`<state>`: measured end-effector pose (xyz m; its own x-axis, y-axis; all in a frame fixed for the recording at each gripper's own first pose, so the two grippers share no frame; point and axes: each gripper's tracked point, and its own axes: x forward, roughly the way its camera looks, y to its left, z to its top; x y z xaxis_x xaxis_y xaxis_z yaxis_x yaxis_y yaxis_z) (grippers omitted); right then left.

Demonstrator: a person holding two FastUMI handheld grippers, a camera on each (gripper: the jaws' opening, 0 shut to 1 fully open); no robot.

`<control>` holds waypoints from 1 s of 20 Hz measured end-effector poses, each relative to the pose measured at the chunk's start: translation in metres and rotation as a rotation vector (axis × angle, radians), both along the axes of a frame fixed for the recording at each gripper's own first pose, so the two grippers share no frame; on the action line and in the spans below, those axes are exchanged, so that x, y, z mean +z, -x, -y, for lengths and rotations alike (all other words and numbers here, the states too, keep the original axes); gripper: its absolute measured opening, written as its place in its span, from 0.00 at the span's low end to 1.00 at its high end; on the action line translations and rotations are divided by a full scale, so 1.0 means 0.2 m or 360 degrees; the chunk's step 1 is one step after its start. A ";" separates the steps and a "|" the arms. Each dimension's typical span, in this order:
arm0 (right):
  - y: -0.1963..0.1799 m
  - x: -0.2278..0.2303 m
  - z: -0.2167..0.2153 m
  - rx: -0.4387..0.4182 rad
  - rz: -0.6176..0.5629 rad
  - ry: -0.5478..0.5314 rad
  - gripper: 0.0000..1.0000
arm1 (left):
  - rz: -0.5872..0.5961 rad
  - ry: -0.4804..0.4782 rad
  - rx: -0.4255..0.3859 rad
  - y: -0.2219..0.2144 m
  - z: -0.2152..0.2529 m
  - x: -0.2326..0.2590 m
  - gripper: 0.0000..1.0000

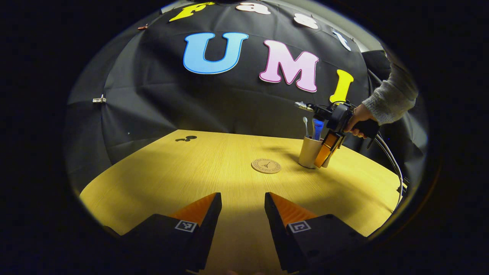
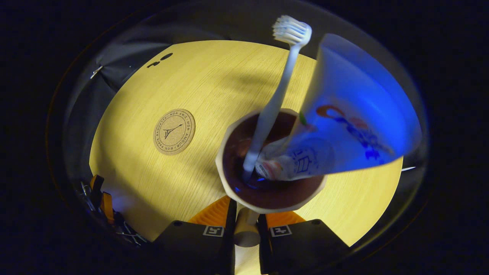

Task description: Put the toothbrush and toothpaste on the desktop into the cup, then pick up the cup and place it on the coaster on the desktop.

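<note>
Yellow wood-grain table (image 1: 198,168). On it: round cork coaster (image 1: 266,165) near centre; cup (image 1: 308,152) standing just right of coaster, apart from it.

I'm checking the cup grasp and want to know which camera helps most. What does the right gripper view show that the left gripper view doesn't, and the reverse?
Right gripper view alone: the inside of the cup, where the toothbrush and toothpaste stand, and its own tongs closed on the cup's handle.

Left gripper view alone: the hand and sleeve holding the right tongs beside the cup, and the left tongs open, with nothing between them, low over the desktop.

Both: cup, toothbrush, toothpaste, the cork coaster lying bare, and the yellow desktop.
</note>
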<state>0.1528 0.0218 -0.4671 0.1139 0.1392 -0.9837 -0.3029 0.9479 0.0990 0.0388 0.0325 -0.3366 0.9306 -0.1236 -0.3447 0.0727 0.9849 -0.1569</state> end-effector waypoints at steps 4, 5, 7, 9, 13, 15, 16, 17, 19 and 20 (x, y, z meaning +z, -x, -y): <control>-0.02 0.06 -0.06 0.0036 0.0078 -0.0049 0.29 | 0.0001 -0.0009 -0.0016 0.00 0.02 0.01 0.72; -0.02 0.09 -0.08 0.0033 0.0084 -0.0071 0.28 | 0.0003 -0.0011 -0.0020 0.00 0.03 0.01 0.72; -0.03 0.13 -0.14 0.0042 0.0104 -0.0110 0.28 | 0.0010 -0.0016 -0.0023 0.00 0.03 0.02 0.72; -0.03 0.17 -0.21 0.0091 0.0120 -0.0135 0.28 | 0.0014 -0.0013 -0.0022 0.00 0.04 0.03 0.72; -0.05 0.19 -0.36 0.0165 0.0121 -0.0191 0.29 | 0.0031 -0.0029 -0.0012 0.02 0.01 0.06 0.71; -0.07 0.18 -0.45 0.0209 0.0121 -0.0212 0.28 | 0.0035 -0.0029 -0.0004 0.04 0.00 0.07 0.71; -0.07 0.17 -0.49 0.0232 0.0116 -0.0221 0.28 | 0.0032 -0.0029 0.0003 0.01 0.02 0.07 0.72; -0.08 0.16 -0.54 0.0260 0.0115 -0.0229 0.29 | 0.0030 -0.0031 0.0010 0.02 0.01 0.07 0.72; -0.08 0.13 -0.60 0.0296 0.0100 -0.0237 0.28 | 0.0031 -0.0031 0.0027 0.03 -0.02 0.07 0.76; -0.09 0.11 -0.63 0.0310 0.0093 -0.0241 0.28 | 0.0032 -0.0024 0.0037 0.03 -0.03 0.07 0.72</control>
